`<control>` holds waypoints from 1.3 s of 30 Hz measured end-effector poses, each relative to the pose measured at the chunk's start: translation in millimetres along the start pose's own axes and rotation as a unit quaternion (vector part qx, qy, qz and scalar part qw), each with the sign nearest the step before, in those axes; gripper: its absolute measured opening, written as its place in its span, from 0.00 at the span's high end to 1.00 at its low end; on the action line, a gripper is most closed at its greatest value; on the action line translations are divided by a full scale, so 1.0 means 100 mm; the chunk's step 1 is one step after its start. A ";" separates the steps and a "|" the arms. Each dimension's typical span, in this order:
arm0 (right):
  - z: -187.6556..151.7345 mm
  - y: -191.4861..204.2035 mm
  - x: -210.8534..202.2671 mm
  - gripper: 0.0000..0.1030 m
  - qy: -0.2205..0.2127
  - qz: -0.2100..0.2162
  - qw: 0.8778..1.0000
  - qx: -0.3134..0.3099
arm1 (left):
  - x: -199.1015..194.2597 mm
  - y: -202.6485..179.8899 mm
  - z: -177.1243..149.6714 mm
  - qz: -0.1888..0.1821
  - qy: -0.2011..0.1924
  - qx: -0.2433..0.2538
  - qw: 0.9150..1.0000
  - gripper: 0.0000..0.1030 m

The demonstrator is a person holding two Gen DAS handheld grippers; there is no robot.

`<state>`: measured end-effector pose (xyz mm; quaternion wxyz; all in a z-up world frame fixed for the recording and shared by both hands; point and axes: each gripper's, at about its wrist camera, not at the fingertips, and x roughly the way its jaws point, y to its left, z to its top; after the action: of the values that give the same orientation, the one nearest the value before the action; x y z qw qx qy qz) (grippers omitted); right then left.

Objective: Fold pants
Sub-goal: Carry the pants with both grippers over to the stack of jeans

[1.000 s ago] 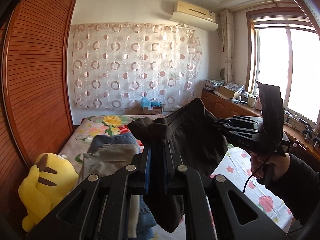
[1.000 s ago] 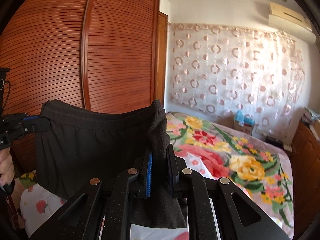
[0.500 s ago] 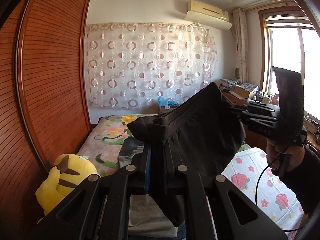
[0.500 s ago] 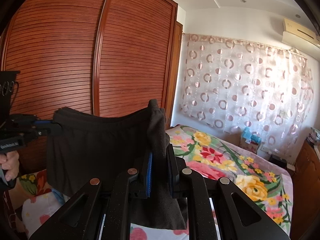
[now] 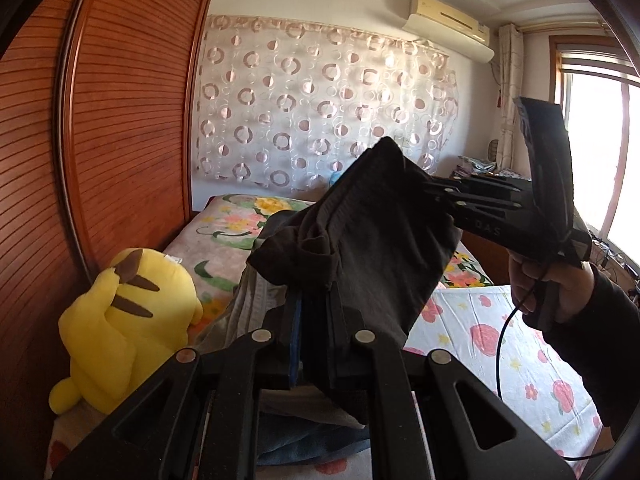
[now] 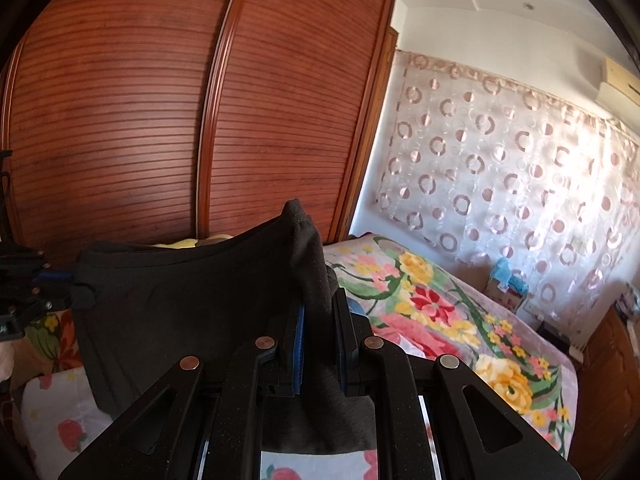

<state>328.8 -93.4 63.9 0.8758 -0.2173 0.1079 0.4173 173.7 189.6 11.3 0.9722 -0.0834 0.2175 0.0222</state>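
Note:
Dark brown pants (image 5: 380, 248) hang stretched in the air between my two grippers, above the bed. In the left wrist view my left gripper (image 5: 316, 304) is shut on one bunched corner of the waistband. At the right, my right gripper (image 5: 431, 191) pinches the other end, and a hand (image 5: 560, 292) in a dark sleeve holds it. In the right wrist view my right gripper (image 6: 320, 312) is shut on a fold of the pants (image 6: 180, 312). The waistband runs left to my left gripper (image 6: 78, 286) at the frame's edge. The legs hang down out of sight.
A pile of folded grey and blue clothes (image 5: 312, 440) lies on the bed under the left gripper, with a yellow plush toy (image 5: 120, 320) beside it. The floral bedspread (image 6: 460, 320) stretches to the curtained wall. A slatted wooden wardrobe (image 6: 160, 120) stands along the bed's side.
Both grippers have sunk a little and rolled, still holding the pants taut. In the left view the plush toy and clothes pile have come closer, and the right gripper sits higher.

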 end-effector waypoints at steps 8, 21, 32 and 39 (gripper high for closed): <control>0.15 0.05 0.09 0.88 -0.012 0.030 0.999 -0.043 | 0.08 0.05 -0.02 0.025 0.009 -0.014 1.000 0.89; 0.17 -0.09 0.27 0.88 0.018 0.051 0.997 -0.048 | 0.04 0.07 -0.20 0.038 0.012 -0.040 0.998 0.89; 0.20 -0.09 0.37 0.88 0.028 0.064 0.997 -0.042 | 0.05 0.09 -0.24 0.042 0.019 -0.050 0.998 0.89; 0.24 -0.16 0.33 0.87 0.019 0.080 0.996 -0.019 | 0.06 0.08 -0.24 0.044 0.020 -0.049 0.998 0.89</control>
<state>362.3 -68.9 77.9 0.8328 -0.2327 0.1339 0.4841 169.0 193.7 -13.7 0.9605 -0.1216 0.2393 0.0736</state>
